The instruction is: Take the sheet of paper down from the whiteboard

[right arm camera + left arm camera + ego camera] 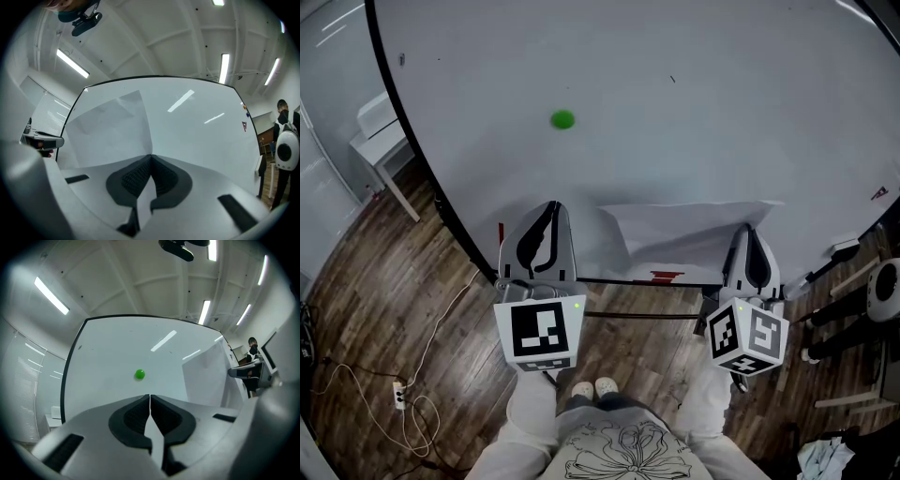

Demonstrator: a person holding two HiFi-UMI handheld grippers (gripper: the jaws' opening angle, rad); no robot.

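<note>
Before the whiteboard [675, 56], over wood floor [394, 300]: right claw [150, 158] clenched on paper [112, 126], left claw [149, 397] clenched empty.

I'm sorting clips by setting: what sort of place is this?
Likely an office or lab workroom: a big whiteboard with a green magnet, a sheet of paper against it, ceiling strip lights, wood-look floor.
</note>
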